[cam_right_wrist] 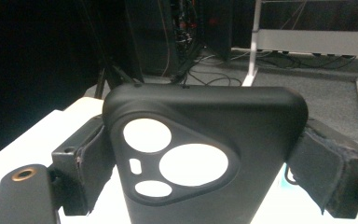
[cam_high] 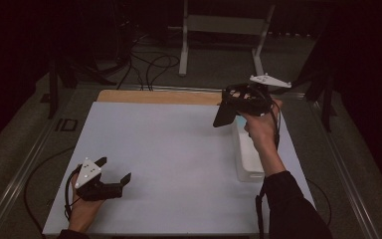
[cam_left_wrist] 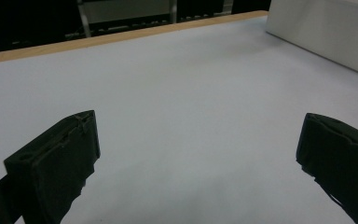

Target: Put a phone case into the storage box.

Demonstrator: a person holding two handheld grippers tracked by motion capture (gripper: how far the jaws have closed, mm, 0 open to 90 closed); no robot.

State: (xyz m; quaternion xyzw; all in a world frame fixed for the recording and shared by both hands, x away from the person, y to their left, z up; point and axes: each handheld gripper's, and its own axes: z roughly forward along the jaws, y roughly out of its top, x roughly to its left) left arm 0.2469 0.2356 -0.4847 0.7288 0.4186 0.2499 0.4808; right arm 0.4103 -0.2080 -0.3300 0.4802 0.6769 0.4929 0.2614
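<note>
- the right gripper (cam_high: 227, 110) is holding a black phone case (cam_high: 225, 115) up in the air, above the far end of the white box (cam_high: 248, 162) that is sitting on the tabletop (cam_high: 179, 149).
- in the right gripper view the phone case (cam_right_wrist: 205, 158) is sitting between the two black jaws, one jaw pressing each long edge, with its back facing the camera.
- the case's camera cutout is showing as a rounded triangle with three round holes and one small slot, the white surface below showing through them.
- in the high view the case is hanging tilted, its lower end pointing down and away from the box toward the middle of the tabletop.
- the white box is lying along the right side of the tabletop, partly covered by the person's right hand (cam_high: 261, 127) and dark sleeve (cam_high: 291, 204).
- the left gripper (cam_high: 114, 172) is resting low, well apart from the box, near the tabletop's near left corner, with its jaws spread wide and nothing between them.
- in the left gripper view the box (cam_left_wrist: 326, 32) is showing far off at the upper right, and bare white tabletop (cam_left_wrist: 191, 102) is lying between the two open jaws.
- a strip of bare wood (cam_high: 159, 96) is running along the tabletop's far edge, beyond the box.
</note>
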